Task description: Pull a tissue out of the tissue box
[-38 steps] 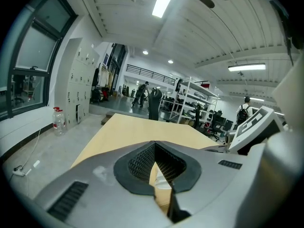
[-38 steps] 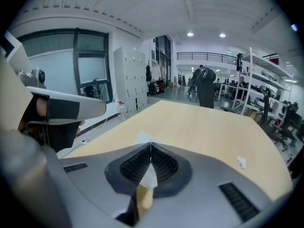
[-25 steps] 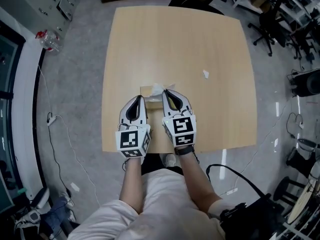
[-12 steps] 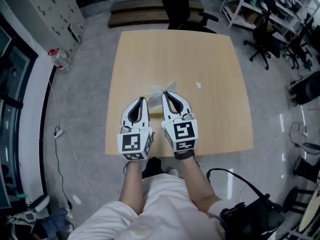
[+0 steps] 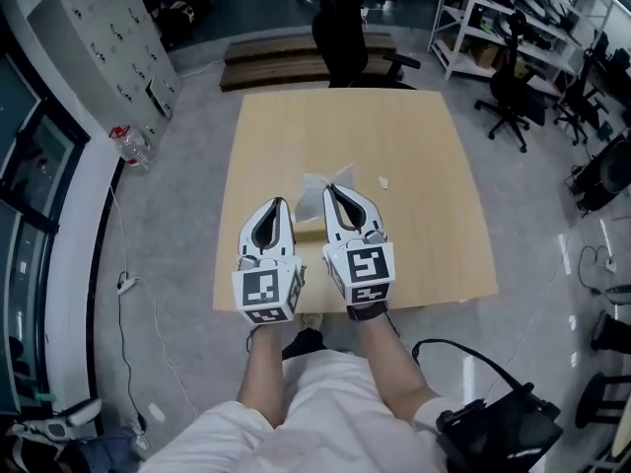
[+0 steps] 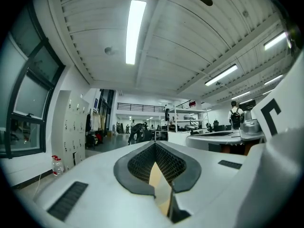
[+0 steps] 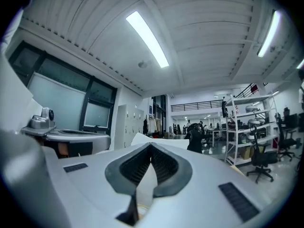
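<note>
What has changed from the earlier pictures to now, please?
The left gripper and the right gripper rose from the tissue box toward the head camera; the right one drew the tissue up with it. Unchanged: right jaws shut on the tissue, left jaws together, white scrap lying on the table.

white tissue (image 5: 315,187), tan table (image 5: 414,146) (faint woodgrain)

Wooden table (image 5: 345,136); tissue box (image 5: 309,227), perhaps a paper scrap (image 5: 385,181)
</note>
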Demonstrator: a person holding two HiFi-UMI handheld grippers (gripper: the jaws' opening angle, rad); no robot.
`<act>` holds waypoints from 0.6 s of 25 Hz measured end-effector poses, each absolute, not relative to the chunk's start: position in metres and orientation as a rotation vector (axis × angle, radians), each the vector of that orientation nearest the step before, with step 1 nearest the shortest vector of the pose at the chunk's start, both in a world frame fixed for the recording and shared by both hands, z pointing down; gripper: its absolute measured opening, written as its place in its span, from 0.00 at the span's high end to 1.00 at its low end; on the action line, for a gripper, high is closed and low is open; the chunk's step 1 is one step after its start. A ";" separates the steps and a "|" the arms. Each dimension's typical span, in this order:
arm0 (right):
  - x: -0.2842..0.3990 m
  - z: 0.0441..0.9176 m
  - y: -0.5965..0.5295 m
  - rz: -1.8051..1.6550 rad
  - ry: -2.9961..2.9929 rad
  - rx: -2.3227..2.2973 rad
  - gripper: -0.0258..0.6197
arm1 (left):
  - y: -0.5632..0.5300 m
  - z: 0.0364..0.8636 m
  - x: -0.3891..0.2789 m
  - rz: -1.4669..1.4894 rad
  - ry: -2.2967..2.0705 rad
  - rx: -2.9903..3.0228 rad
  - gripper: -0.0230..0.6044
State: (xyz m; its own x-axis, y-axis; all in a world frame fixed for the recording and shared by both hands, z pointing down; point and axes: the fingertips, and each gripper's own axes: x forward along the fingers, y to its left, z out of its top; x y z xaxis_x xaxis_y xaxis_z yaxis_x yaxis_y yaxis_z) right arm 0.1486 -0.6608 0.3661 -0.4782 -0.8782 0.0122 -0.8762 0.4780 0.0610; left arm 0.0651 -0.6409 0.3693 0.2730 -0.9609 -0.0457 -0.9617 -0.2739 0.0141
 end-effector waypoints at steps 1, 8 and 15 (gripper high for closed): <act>0.151 0.364 -0.659 -0.086 -2.667 1.589 0.95 | -0.639 0.367 0.067 0.081 1.880 -2.488 0.96; 0.165 0.350 -0.633 -0.156 -2.682 1.610 0.95 | -0.615 0.358 0.078 0.115 1.872 -2.462 0.96; 0.178 0.347 -0.618 -0.178 -2.683 1.642 0.95 | -0.597 0.356 0.092 0.111 1.826 -2.464 0.96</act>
